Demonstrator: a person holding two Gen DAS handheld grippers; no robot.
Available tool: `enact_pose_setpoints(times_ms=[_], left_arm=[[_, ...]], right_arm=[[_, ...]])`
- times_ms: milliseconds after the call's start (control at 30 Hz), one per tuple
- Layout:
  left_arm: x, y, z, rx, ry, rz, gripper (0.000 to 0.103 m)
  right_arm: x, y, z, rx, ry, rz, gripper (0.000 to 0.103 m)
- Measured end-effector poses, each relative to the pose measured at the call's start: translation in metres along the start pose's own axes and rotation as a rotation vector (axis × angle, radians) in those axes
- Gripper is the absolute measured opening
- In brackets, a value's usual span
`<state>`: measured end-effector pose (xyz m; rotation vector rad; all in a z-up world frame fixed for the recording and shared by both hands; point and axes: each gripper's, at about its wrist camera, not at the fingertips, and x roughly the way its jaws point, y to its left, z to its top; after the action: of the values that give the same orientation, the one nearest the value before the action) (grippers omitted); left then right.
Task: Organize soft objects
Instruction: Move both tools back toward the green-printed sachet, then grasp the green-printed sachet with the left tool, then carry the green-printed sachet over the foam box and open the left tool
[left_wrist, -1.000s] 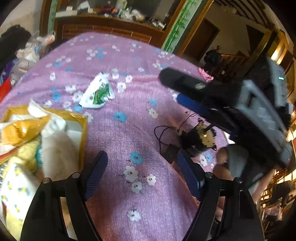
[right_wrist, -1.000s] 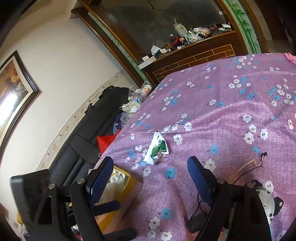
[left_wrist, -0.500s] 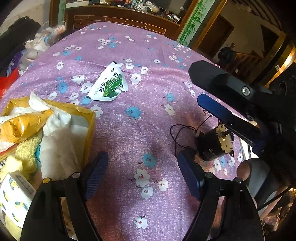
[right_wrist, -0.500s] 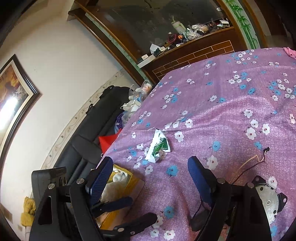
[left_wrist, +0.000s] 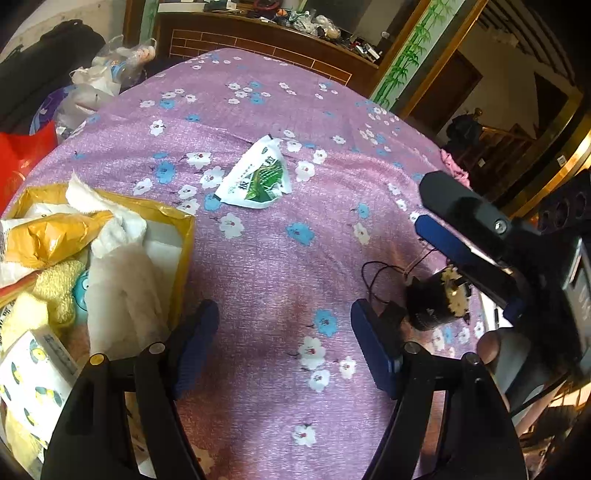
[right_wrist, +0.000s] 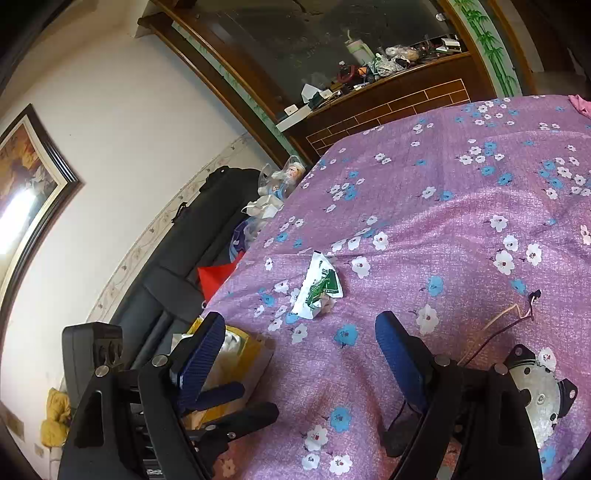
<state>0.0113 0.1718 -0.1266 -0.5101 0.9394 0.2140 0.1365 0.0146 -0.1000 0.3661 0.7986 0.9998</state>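
On the purple flowered surface (left_wrist: 258, 258), a green-and-white packet (left_wrist: 256, 177) lies far of both claws. Left claw (left_wrist: 284, 343) and right claw (right_wrist: 299, 354) hover wide open, empty. Near left, a yellow box (left_wrist: 181, 258) holds soft cloths (left_wrist: 122, 280).

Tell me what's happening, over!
Both grippers open, empty: left gripper, right gripper. Green-white packet loose on purple cloth, outside yellow box. Motor and wires nearby.

- Evenly lit, sharp at centre, soft shadow on the floral tablecloth (left_wrist: 280, 258) between the open tongs.
- Strong fisheye bending, dark vignetted corners.
- Glare on the framed picture (right_wrist: 26, 192) far left.
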Motion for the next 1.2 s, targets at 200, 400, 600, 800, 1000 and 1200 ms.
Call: enact_pose_setpoints(times_ms=[200, 400, 600, 800, 1000, 1200], left_arm=[[-0.01, 0.004, 0.003, -0.019, 0.001, -0.015, 0.074], [-0.028, 0.005, 0.01, -0.02, -0.034, -0.035, 0.074], [-0.033, 0.012, 0.023, -0.011, -0.028, -0.019, 0.074], [-0.01, 0.004, 0.053, -0.004, 0.047, 0.023, 0.074], [0.036, -0.023, 0.096, 0.108, 0.072, 0.144, 0.074], [0.104, -0.01, 0.111, 0.113, 0.155, 0.223, 0.056]], right_arm=[[-0.001, 0.002, 0.0, 0.001, -0.002, 0.005, 0.086], [-0.011, -0.002, 0.001, 0.02, -0.02, 0.026, 0.086], [-0.018, -0.013, 0.001, 0.081, -0.053, 0.059, 0.085], [-0.02, -0.011, -0.002, 0.08, -0.066, 0.065, 0.087], [-0.029, -0.017, -0.003, 0.108, -0.114, 0.111, 0.086], [-0.023, -0.025, -0.004, 0.125, -0.092, 0.123, 0.086]])
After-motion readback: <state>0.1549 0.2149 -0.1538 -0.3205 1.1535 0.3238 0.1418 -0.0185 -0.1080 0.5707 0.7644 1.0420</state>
